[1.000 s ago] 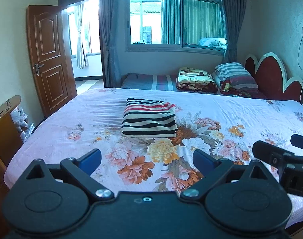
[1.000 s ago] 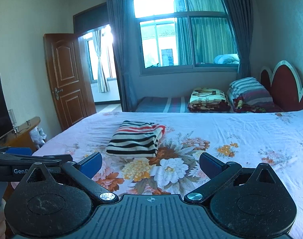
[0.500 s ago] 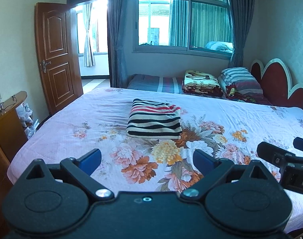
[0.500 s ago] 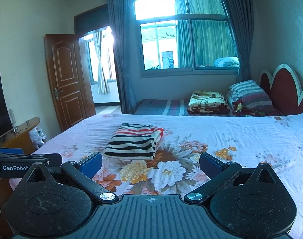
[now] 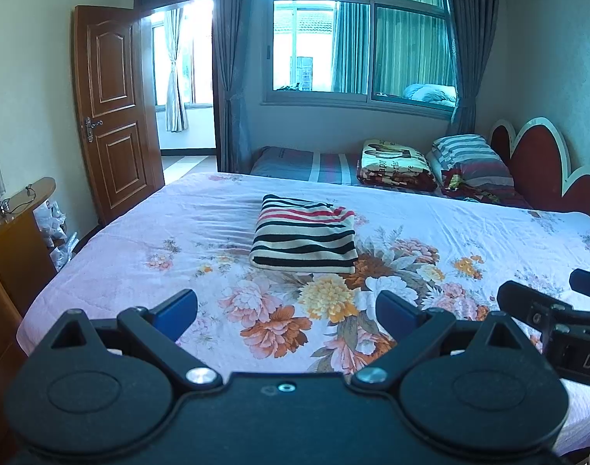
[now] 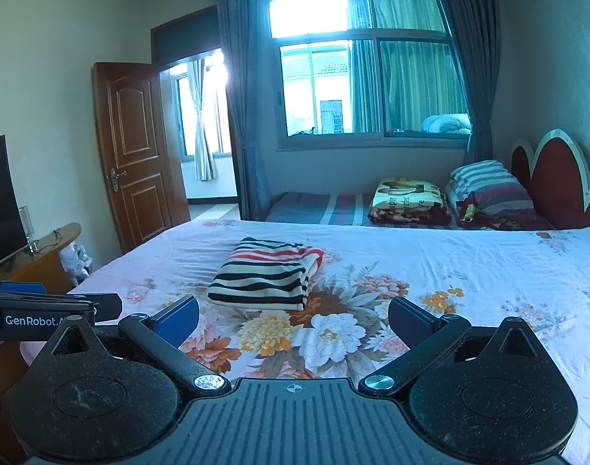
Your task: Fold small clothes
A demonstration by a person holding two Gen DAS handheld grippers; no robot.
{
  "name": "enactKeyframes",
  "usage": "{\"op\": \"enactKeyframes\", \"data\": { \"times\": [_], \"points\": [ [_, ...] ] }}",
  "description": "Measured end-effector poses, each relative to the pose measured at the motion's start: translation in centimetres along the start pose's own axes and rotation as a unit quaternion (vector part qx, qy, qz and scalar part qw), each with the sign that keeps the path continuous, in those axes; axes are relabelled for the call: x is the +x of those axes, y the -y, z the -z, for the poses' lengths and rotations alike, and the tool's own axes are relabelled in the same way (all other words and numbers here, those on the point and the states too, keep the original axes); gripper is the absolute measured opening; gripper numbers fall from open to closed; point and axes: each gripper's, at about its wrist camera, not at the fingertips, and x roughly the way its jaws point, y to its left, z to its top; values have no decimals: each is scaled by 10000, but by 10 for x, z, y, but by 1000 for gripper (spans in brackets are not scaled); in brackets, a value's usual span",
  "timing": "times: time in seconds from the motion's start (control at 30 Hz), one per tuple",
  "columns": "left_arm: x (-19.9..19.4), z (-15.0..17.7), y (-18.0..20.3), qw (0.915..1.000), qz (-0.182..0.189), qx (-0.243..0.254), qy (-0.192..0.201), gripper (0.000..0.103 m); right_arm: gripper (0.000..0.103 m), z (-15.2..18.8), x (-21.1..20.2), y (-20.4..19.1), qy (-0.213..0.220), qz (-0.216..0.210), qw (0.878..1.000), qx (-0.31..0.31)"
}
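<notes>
We hold both claws above the near edge of a floral bed (image 5: 469,224), nothing gripped. Left claw (image 5: 286,306): jaws spread wide, empty. Right claw (image 6: 293,316): same, wide apart. A folded striped garment (image 5: 304,237) lies flat on the sheet, ahead of both claws, well apart from the tips; slightly left of center for the right claw.

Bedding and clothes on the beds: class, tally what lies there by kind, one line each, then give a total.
Folded striped garment on the floral bedspread: 1
Folded printed blanket on the far striped mattress: 1
Striped pillow by the headboard: 1
Total: 3
</notes>
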Motion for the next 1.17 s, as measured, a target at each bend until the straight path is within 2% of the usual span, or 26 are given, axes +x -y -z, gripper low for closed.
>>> {"op": "enactKeyframes", "data": {
  "times": [0.77,1.0,1.17],
  "points": [
    [3,-2,-10,10000,36,-10,-39,98,103,4,10,-15,-116,-1,9999,-75],
    [12,-1,-13,9998,167,9,-126,98,103,4,15,-14,-169,5,9998,-63],
    [17,-1,-6,9999,54,147,-14,98,103,5,20,-12,-225,49,9997,-36]
  ]
}}
